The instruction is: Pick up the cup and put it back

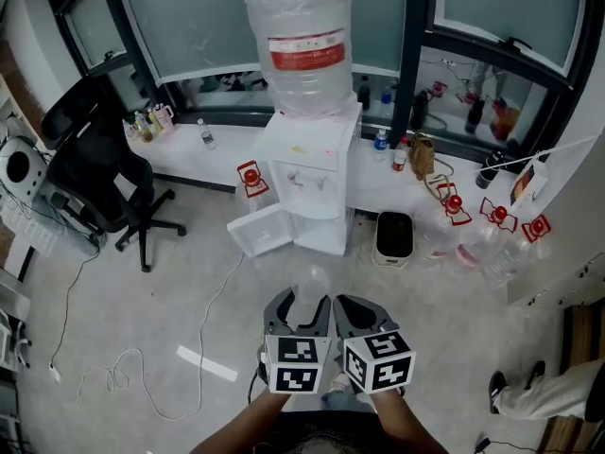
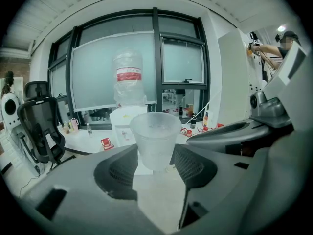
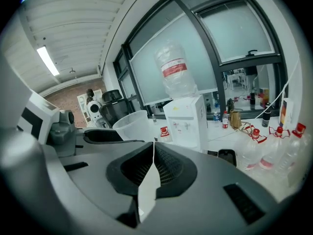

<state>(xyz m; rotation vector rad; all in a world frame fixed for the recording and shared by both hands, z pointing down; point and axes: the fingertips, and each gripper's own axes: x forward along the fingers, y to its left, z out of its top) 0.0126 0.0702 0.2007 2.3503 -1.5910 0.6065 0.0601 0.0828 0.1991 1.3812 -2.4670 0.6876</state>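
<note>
Out in front of the white water dispenser [image 1: 312, 183], the left gripper [image 1: 303, 303] clamps the translucent plastic cup [image 2: 155, 138] upright, presumably to keep it level, while the right gripper [image 3: 153, 153] beside it is pinched together, empty.

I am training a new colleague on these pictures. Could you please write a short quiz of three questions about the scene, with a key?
1. True or false: the left gripper holds the cup.
2. What stands on top of the dispenser? A. a bottle B. a kettle C. a plant
3. Fill in the missing word: the jaws of the right gripper are ____, with nothing between them.

Key: 1 true; 2 A; 3 shut.
</note>
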